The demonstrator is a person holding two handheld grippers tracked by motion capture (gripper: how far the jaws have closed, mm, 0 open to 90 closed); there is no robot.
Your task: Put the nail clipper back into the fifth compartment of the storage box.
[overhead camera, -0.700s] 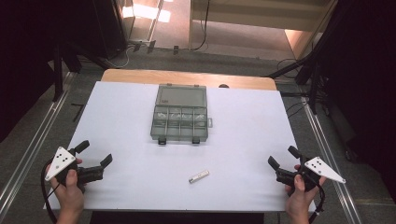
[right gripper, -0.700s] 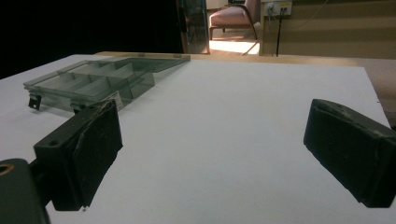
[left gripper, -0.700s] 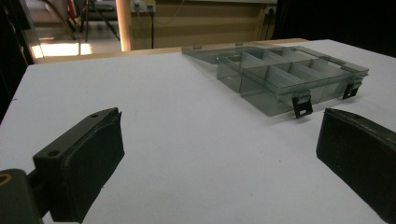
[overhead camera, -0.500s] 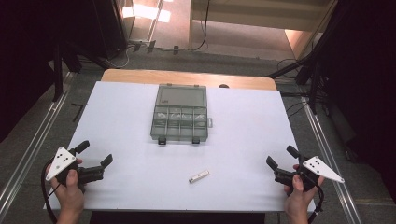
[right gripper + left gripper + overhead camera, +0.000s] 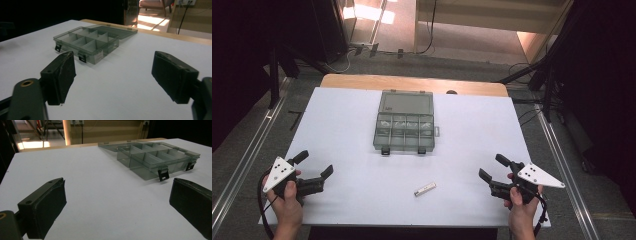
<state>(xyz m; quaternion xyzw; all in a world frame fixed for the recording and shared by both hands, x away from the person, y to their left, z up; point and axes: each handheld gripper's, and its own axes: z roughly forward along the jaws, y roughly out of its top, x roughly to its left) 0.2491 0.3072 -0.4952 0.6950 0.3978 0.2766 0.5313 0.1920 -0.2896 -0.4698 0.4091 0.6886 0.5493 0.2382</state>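
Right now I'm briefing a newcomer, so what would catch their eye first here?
The clear compartment box, lid laid open, sits mid-table toward the far edge. A small white stick lies alone on the white table nearer the person. The left gripper and right gripper wait at the near corners, jaws open and empty.

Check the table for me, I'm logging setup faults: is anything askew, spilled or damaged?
Mostly tidy. The compartment box sits square with its lid open, nothing spilled. One small white stick lies loose and askew on the table. The right gripper has a frayed pad edge.
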